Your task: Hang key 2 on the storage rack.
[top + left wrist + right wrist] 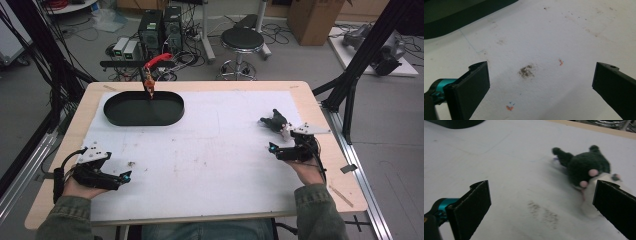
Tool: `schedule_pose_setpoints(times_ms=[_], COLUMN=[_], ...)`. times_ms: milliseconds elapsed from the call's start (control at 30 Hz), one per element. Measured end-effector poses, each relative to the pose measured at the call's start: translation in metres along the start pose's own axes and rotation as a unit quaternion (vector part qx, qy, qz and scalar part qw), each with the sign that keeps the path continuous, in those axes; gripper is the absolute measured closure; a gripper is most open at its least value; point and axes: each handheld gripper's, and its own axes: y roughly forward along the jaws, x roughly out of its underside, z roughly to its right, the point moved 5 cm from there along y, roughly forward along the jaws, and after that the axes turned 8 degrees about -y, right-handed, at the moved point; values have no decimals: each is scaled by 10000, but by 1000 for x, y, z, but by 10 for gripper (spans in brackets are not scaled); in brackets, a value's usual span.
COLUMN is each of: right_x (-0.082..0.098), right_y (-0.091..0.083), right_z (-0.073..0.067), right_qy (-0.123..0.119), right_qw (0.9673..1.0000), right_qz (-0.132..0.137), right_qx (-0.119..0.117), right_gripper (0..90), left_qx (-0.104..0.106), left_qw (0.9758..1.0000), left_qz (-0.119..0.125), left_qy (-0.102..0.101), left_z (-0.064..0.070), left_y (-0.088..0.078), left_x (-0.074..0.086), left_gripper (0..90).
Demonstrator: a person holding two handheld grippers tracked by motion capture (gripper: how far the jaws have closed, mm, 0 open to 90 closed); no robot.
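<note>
Near the right edge of the white paper-covered wooden table [210,150] lay a small dark green plush toy with pink spots and a white belly [276,122]. It was on its side, well apart from the big black oval tray [144,108] at the far left of the table. The right gripper [273,148] sat just beside the toy, on the person's side of it, w/ its jaws spread wide and nothing between them. In the right gripper view the toy [586,170] was close ahead, and the right-side jaw partly covered its white part. The left gripper [127,175] rested far from the toy, near the table's front left corner. Its jaws were wide apart too, w/ just stained paper [526,71] under them.

I think the next job was to grab the toy, maybe for the tray. It could go wrong. The toy was soft and round, so a pinch on the fluffy edge might slip off. It also sat off to one side of the jaws, not in the middle, so closing now might push it away.
</note>
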Motion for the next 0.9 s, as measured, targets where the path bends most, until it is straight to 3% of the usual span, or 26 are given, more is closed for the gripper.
schedule_pose_setpoints(times_ms=[167, 400, 667, 900], right_x=[0, -3, -14, -28], right_y=[18, 31, 36, 46], right_z=[27, 43, 51, 52], right_qy=[83, -72, -394, -736], right_qw=[9990, 9973, 9941, 9889], right_qz=[-447, -727, -1008, -1282], right_qx=[42, 47, -43, -125], right_gripper=[5, 5, 5, 5], left_qx=[-55, -53, -69, -47], left_qw=[10000, 10000, 9999, 10000], left_qz=[37, 7, 27, 28], left_qy=[-38, -40, -89, -47], left_z=[-3, -1, -3, -3], left_y=[-3, -3, -2, -3], left_x=[4, 8, 9, 9], left_gripper=[17, 17, 17, 17])
